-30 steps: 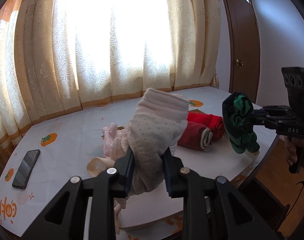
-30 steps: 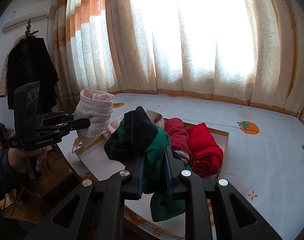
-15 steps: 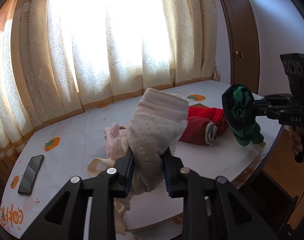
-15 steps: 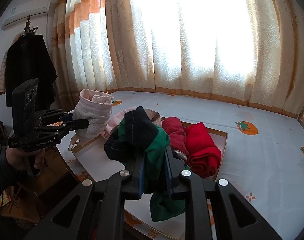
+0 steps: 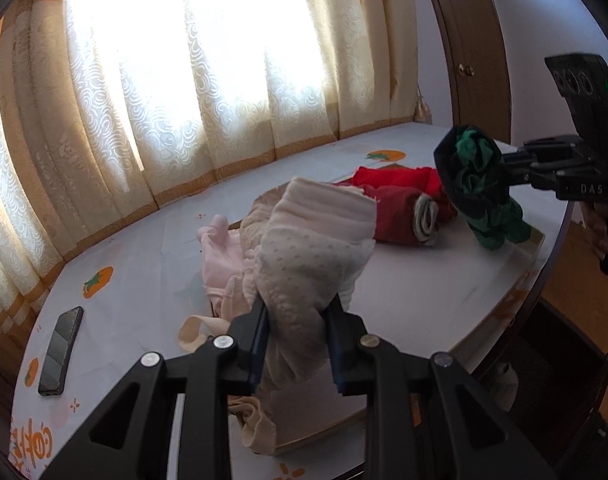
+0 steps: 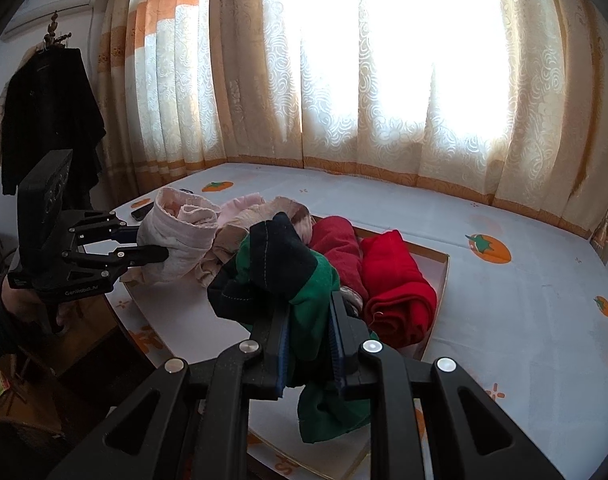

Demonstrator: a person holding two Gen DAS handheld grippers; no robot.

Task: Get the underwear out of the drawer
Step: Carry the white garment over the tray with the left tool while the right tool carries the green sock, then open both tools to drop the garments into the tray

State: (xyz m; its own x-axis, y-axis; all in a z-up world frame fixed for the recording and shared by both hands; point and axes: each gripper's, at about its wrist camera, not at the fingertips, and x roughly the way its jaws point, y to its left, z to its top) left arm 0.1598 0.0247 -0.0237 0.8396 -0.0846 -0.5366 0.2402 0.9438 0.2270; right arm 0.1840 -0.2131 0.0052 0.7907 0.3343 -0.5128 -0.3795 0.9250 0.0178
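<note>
My left gripper (image 5: pixel 296 320) is shut on a pale pink dotted underwear (image 5: pixel 316 248), held above the shallow drawer (image 5: pixel 532 240) that lies on the table. It also shows in the right wrist view (image 6: pixel 180 236). My right gripper (image 6: pixel 310 344) is shut on a green and black underwear (image 6: pixel 288 268), held above the drawer's near right side; it also shows in the left wrist view (image 5: pixel 476 188). In the drawer lie rolled red underwear (image 6: pixel 392 280), a dark red roll (image 5: pixel 396 216) and pink and beige pieces (image 5: pixel 220 256).
The table (image 6: pixel 524 320) has a white cloth with orange prints. A phone (image 5: pixel 60 350) lies at its left end. Curtains (image 6: pixel 344 80) hang behind it. A dark coat (image 6: pixel 44 112) hangs at the left wall, a wooden door (image 5: pixel 476 52) at the right.
Both grippers have tilted and moved a little lower toward the table, still holding their pieces. The left wrist view now looks down more steeply on the drawer.
</note>
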